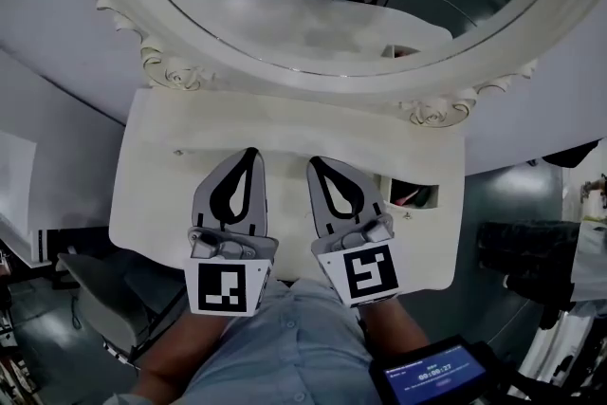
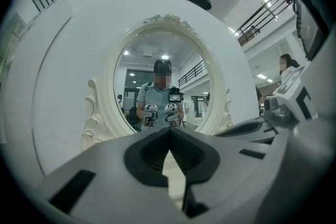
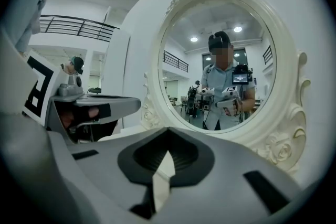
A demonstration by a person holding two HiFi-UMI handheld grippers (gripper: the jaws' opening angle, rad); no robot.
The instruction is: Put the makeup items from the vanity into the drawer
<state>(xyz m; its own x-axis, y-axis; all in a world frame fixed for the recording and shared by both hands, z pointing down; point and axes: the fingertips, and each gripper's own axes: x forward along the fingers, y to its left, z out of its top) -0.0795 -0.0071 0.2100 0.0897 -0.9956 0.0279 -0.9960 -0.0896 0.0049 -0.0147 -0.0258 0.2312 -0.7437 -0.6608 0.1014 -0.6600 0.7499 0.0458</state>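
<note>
My left gripper (image 1: 249, 153) and right gripper (image 1: 313, 163) hover side by side over the white vanity top (image 1: 152, 194), both pointing at the mirror. In the left gripper view the left gripper (image 2: 169, 130) has its jaws closed tip to tip with nothing between them. The right gripper (image 3: 168, 130) looks the same in its own view, shut and empty. At the vanity's right front the drawer (image 1: 414, 194) stands a little open, and something pink-red shows in its dark gap. I see no makeup item on the top.
The oval mirror (image 1: 332, 5) in its carved white frame (image 1: 171, 66) rises behind the top and reflects both grippers. A grey seat (image 1: 114, 299) is at lower left, dark bags (image 1: 522, 261) on the floor at right, a blue-screened device (image 1: 436, 373) by my waist.
</note>
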